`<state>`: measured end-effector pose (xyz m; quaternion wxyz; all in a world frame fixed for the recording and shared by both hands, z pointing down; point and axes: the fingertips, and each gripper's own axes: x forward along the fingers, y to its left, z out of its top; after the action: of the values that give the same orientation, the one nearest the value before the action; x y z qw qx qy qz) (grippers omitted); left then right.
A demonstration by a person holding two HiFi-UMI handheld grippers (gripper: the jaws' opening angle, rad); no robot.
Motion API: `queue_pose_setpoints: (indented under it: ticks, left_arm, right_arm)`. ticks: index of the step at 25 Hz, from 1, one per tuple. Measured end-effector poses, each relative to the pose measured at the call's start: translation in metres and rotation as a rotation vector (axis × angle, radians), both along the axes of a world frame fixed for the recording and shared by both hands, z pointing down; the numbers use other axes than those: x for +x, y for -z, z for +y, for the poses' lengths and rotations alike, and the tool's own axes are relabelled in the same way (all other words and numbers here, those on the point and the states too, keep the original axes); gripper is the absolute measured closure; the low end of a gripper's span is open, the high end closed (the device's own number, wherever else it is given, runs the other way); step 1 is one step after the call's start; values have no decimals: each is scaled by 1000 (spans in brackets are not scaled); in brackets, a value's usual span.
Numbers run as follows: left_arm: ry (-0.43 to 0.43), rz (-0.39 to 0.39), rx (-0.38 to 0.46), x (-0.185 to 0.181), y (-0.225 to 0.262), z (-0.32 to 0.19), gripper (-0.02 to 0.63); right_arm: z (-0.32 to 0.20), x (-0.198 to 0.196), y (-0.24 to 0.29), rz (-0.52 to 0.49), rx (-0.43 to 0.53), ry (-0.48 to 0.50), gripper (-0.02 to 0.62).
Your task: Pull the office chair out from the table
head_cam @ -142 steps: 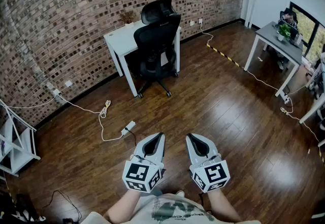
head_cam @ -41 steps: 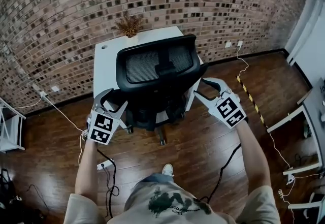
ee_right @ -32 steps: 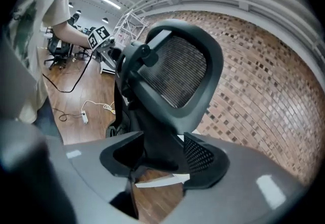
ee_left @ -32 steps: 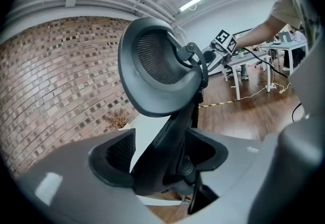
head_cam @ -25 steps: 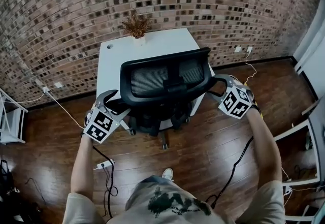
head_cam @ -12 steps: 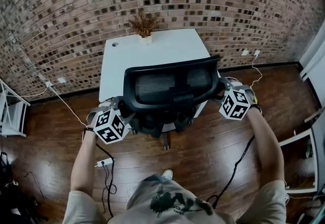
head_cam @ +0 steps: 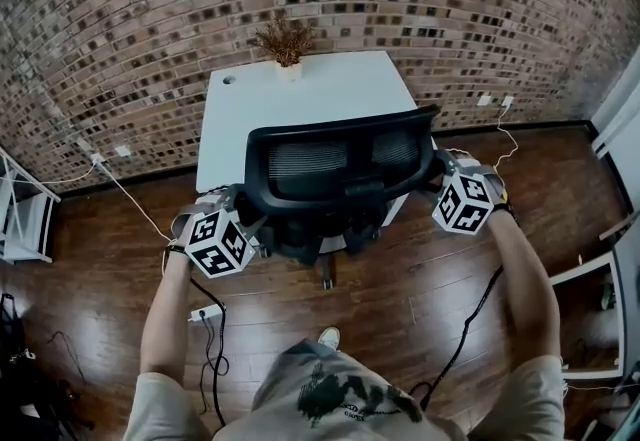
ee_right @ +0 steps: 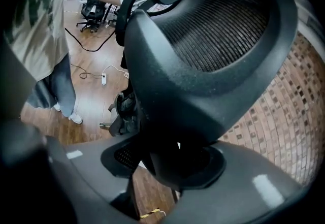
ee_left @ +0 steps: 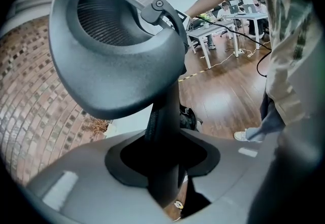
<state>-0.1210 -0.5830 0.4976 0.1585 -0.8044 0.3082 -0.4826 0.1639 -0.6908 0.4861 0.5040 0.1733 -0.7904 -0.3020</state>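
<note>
The black office chair (head_cam: 340, 164) stands pushed in under the white table (head_cam: 300, 94), with its mesh backrest towards me. My left gripper (head_cam: 245, 219) is at the backrest's left side. In the left gripper view the chair's (ee_left: 111, 65) dark side strut runs between the closing jaws of the left gripper (ee_left: 165, 167), which press on it. My right gripper (head_cam: 437, 179) is at the backrest's right edge. In the right gripper view the rim of the chair (ee_right: 203, 65) fills the gap of the right gripper (ee_right: 172, 162), whose jaws are closing on it.
A dried plant in a pot (head_cam: 287, 39) stands at the table's far edge by the brick wall (head_cam: 120, 19). A power strip (head_cam: 205, 312) and cables lie on the wood floor at the left. A white shelf (head_cam: 20, 219) stands far left, and another table's leg (head_cam: 600, 269) far right.
I have walked up to the chair. Both grippers came down along the backrest's sides, rolled inward and closed round its edges. The chair itself has not moved.
</note>
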Motion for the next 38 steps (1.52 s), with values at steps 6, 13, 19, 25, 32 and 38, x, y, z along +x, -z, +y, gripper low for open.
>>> queue_pose_setpoints:
  ticks: [6,13,19,25,32,38]
  left_arm:
    - [-10,-13,-6,5,2,19,446]
    - [-4,-20,-17,17,1,64,451]
    - [9,-41,1,26,-1,105,448]
    - [19,-61,-6,33,-6,146,454]
    - [21,-106,-24,43,-7,193,466]
    - [20,-114,-10,52,-7,233,465]
  right_arm:
    - [19,5,2,5,-8,-7,385]
    - [65,17,3,3,-8,5,385]
    - [111,29,2,-4,3,6,385]
    - [155,37,0,-5,9,12,385]
    - [210,51,2,-9,6,27,387]
    - [255,62,3,-19,22,37,388]
